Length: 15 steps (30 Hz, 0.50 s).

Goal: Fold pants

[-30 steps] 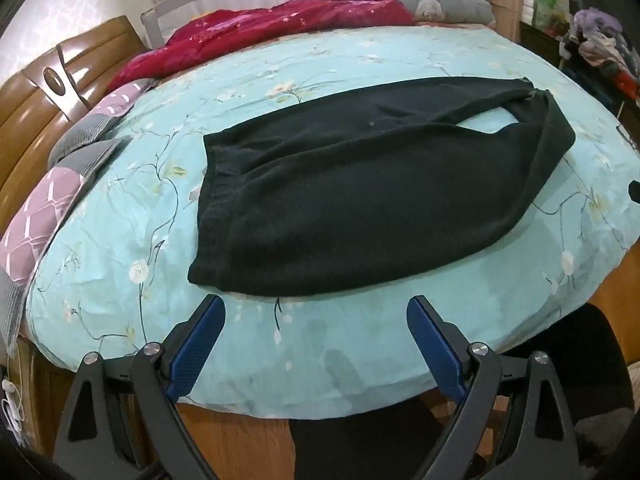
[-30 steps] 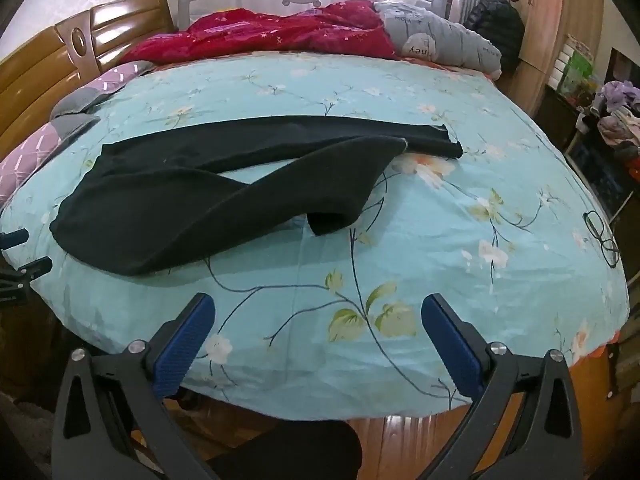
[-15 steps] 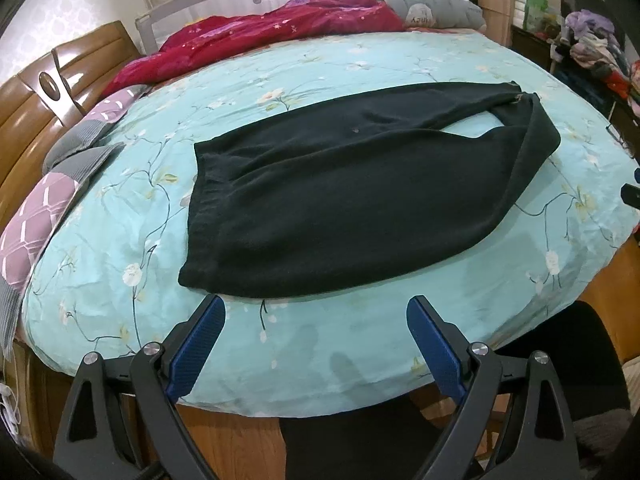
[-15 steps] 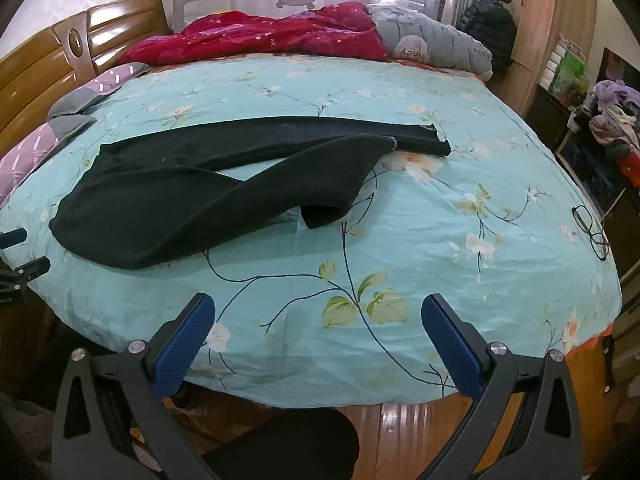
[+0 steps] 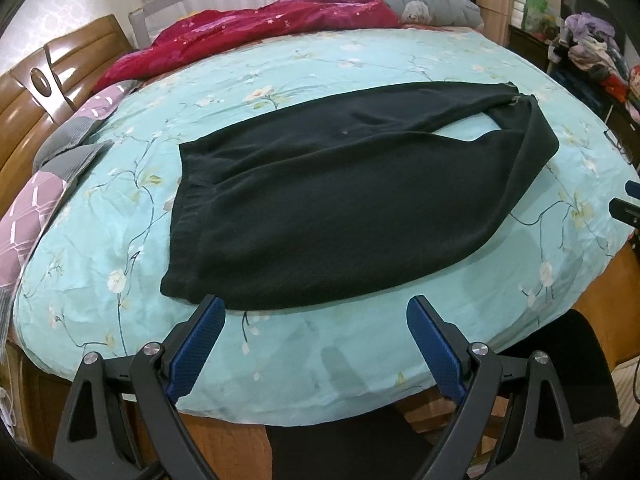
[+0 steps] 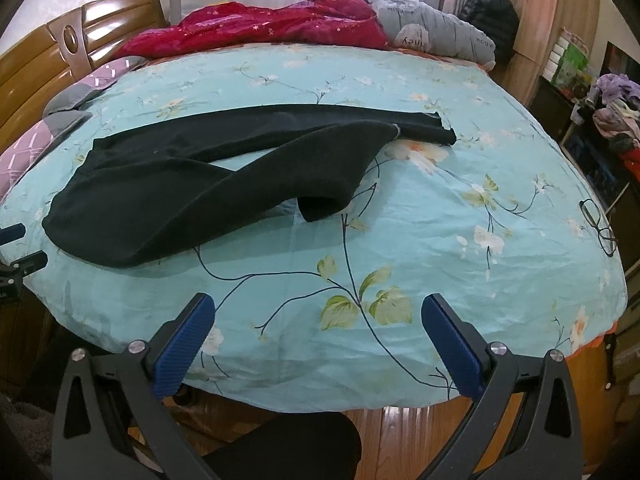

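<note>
Dark pants lie spread on a turquoise floral bedspread, waistband to the left, legs running right. In the right wrist view the same pants show the near leg bent over so its cuff curls toward the bed's middle; the far leg ends at a hem. My left gripper is open, hovering over the near bed edge just short of the waistband corner. My right gripper is open over bare bedspread, well clear of the pants. Neither holds anything.
A red quilt and grey pillow lie at the far side. Patterned pillows sit by the wooden headboard. Eyeglasses rest near the bed's right edge. Clothes clutter fills the right. A person's dark-clothed leg is below.
Both grippers have risen and edged forward over the bed edge, so the pants sit closer in view. The pants have not moved. Both stay open.
</note>
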Tool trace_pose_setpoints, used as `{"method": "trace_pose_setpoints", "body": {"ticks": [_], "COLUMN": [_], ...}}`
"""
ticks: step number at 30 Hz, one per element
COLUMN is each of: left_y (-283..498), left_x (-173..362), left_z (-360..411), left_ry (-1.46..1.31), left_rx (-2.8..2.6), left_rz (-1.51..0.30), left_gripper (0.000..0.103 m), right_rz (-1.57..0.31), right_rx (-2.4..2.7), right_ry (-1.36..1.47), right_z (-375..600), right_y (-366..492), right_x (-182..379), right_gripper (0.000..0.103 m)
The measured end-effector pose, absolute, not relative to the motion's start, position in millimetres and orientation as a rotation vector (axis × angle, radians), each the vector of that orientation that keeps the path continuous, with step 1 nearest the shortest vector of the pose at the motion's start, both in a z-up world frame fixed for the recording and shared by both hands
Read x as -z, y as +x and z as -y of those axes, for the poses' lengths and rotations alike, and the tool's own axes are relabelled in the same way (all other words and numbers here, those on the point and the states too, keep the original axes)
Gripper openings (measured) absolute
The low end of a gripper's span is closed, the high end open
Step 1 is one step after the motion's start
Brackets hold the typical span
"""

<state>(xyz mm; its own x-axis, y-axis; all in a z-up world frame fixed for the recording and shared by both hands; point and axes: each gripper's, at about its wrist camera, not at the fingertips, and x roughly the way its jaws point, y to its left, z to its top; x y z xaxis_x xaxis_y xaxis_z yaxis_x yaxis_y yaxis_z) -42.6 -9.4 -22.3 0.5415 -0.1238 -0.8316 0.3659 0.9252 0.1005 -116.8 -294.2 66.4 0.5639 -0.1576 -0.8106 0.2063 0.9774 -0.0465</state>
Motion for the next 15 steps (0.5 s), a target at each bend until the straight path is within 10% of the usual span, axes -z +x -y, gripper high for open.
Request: {"method": "trace_pose_setpoints", "body": {"ticks": [15], "left_y": [-42.4], "left_x": [21.0], "left_z": [13.9], "left_ry": [0.266], "left_rx": [0.306], "left_rz": [-0.960], "left_gripper": [0.093], "right_rz": [-0.920], "right_rx": [0.213], "right_ry": [0.070], "right_z": [298.1], "right_y": [-114.9], "right_x": [-61.8], "right_gripper": [0.103]}}
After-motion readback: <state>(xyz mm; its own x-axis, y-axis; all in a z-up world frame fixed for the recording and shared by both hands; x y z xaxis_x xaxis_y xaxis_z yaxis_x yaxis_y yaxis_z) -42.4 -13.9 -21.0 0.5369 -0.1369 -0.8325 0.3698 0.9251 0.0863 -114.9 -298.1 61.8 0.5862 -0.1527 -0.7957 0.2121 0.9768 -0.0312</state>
